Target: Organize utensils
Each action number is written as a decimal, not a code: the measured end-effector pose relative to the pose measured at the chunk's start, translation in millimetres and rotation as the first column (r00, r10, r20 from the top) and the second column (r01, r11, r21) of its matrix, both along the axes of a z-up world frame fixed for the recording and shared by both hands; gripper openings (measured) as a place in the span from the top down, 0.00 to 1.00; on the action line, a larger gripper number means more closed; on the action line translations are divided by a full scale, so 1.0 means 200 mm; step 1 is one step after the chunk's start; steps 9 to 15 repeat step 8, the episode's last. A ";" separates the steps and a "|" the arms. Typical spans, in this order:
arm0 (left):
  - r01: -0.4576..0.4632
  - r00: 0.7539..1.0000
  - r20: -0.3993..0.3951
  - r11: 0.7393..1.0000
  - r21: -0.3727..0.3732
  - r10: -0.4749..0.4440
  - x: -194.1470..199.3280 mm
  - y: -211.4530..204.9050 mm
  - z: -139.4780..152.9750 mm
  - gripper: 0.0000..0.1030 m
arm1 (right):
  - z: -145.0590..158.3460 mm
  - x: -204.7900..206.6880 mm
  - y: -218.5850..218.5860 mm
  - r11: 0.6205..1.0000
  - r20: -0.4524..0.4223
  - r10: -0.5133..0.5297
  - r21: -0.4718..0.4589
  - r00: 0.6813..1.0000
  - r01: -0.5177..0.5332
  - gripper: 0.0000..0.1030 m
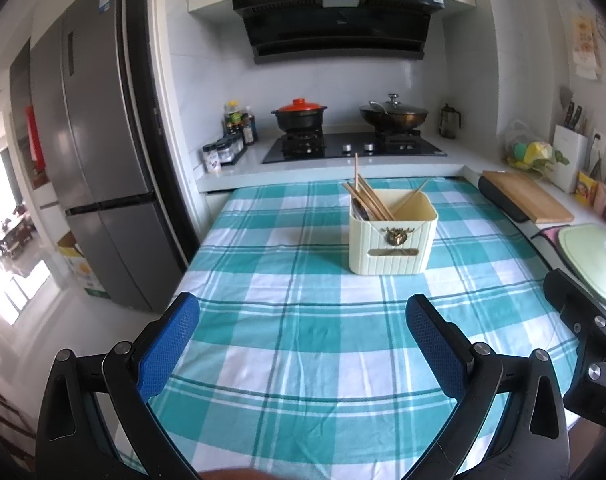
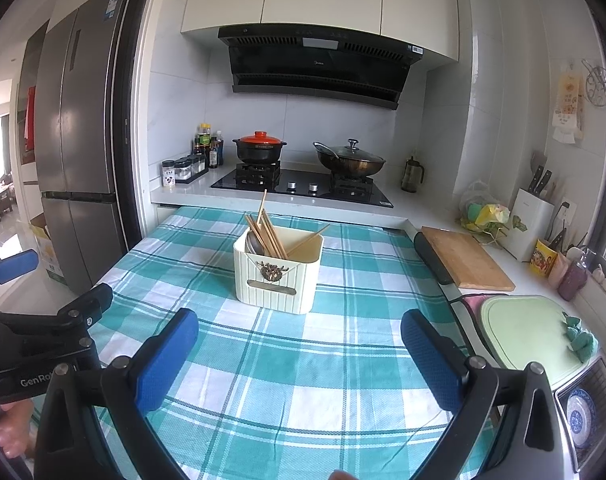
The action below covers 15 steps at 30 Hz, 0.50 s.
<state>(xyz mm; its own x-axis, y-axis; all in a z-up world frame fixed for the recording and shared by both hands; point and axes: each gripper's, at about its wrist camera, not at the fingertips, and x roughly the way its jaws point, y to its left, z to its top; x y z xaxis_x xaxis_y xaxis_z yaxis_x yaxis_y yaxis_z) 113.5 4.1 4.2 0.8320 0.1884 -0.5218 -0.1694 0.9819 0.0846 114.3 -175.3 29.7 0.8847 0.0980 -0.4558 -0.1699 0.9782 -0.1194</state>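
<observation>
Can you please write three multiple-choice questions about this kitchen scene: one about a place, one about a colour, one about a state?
1. Where do the chopsticks stand?
A. flat on the tablecloth
B. in the cream holder
C. on the cutting board

2. What colour is the lid of the black pot?
A. green
B. white
C. red-orange

3. How are the jaws of the left gripper?
A. open and empty
B. shut on a spoon
C. shut on the holder

Answers:
1. B, their tips stick out of the holder on the tablecloth.
2. C, the lid on the stove pot is red-orange.
3. A, only tablecloth shows between the blue pads; the right gripper is open too.
</observation>
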 end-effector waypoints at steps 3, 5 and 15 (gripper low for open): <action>0.004 1.000 0.009 1.000 -0.015 -0.004 -0.01 0.01 0.01 0.00 | 0.00 0.00 0.00 1.000 0.000 0.002 0.000 1.000 -0.002 0.00; -0.001 1.000 0.009 1.000 -0.021 0.002 -0.01 0.02 0.01 0.00 | 0.00 0.00 -0.01 1.000 0.000 0.002 0.001 1.000 -0.002 0.00; -0.006 1.000 0.014 1.000 -0.005 0.007 -0.01 0.02 0.01 0.00 | -0.01 0.00 -0.02 1.000 -0.001 -0.001 0.001 1.000 0.001 0.00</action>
